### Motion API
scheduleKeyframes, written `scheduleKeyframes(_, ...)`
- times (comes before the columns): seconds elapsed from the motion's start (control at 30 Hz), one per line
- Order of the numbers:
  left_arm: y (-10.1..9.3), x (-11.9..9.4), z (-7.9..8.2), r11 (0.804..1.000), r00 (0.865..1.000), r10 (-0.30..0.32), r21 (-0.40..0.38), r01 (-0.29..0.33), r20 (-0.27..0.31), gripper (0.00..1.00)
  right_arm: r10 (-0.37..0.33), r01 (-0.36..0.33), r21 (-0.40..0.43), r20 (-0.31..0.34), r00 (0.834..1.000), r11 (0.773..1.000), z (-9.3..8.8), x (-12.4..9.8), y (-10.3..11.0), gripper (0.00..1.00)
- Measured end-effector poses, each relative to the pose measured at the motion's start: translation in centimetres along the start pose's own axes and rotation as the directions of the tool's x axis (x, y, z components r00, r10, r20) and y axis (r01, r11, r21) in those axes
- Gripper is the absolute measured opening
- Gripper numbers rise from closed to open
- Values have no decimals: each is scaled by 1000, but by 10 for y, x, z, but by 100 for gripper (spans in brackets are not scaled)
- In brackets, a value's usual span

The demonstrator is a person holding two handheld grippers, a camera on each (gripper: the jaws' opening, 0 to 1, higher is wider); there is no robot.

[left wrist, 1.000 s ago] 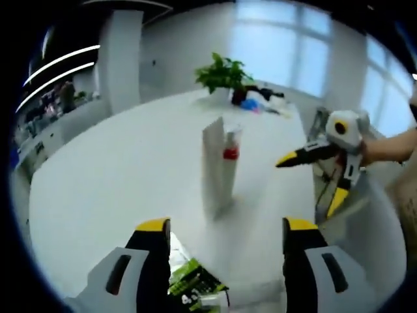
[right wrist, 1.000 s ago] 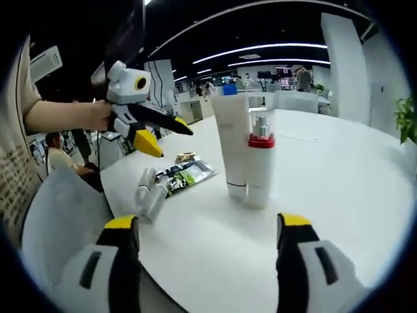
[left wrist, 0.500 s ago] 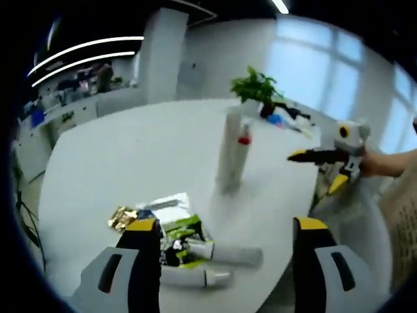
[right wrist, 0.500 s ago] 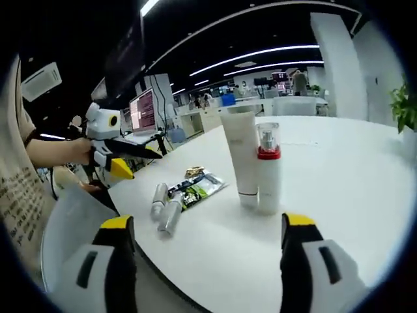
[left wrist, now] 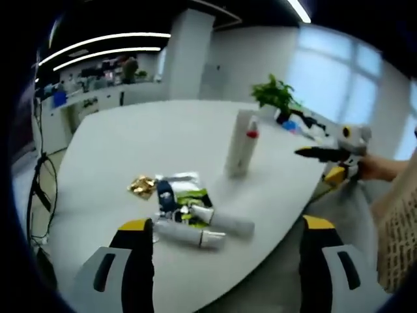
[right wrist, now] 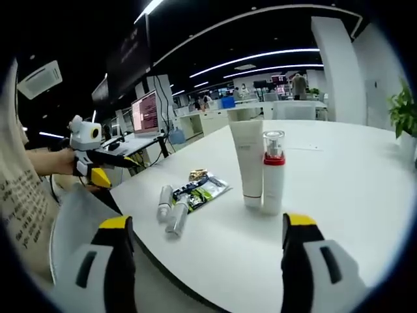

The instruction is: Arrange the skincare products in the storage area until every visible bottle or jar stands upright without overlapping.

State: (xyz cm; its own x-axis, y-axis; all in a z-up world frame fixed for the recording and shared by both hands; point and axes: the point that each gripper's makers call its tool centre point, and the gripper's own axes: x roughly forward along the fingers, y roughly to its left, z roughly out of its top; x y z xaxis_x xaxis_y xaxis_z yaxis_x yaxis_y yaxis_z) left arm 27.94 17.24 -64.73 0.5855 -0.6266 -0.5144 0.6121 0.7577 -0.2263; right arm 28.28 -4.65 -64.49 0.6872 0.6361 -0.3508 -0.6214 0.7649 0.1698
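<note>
On the white table a tall white tube and a white pump bottle with a red collar stand upright side by side. Two silver bottles lie on their sides near the table's edge, beside green and white sachets. My left gripper is open, held back over the edge with nothing between its jaws. In the right gripper view the tube, pump bottle and lying bottles show too. My right gripper is open and holds nothing.
A gold wrapper lies beside the sachets. A potted plant stands at the far side. The right gripper shows off the table's edge, the left gripper likewise, each in a person's hand. Desks and monitors stand behind.
Both grippers have drawn back from the table, so the lying bottles and sachets now show whole in the left gripper view. Nothing on the table has moved.
</note>
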Motion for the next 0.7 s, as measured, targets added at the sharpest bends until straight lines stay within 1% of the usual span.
scheduleKeyframes(0.17, -3, -8, -5, 1000, 1000, 26, -17, -26, 15, 96, -6, 6, -1, -6, 1000, 1000, -3, -2, 1, 95)
scheduleKeyframes(0.23, -2, -12, -7, 999, 999, 47, -21, -47, 20, 97, -12, 12, -5, -15, 1000, 1000, -6, -2, 1, 95)
scheduleKeyframes(0.33, 0, -16, -9, 997, 998, 60, -40, -59, 35, 97, -12, 12, -1, -20, 1000, 1000, -8, -3, 2, 95)
scheduleKeyframes(0.5, 3, -16, -11, 996, 996, 80, -45, -78, 37, 97, -10, 10, -3, -29, 1000, 1000, -10, -2, 1, 95)
scheduleKeyframes(0.63, 2, -15, -12, 996, 995, 86, -35, -84, 45, 97, -6, 6, -7, -39, 999, 1000, -12, -1, 1, 94)
scheduleKeyframes(0.7, 2, -14, -13, 996, 995, 87, -28, -86, 40, 97, -5, 5, -11, -46, 999, 1000, -13, -1, 1, 94)
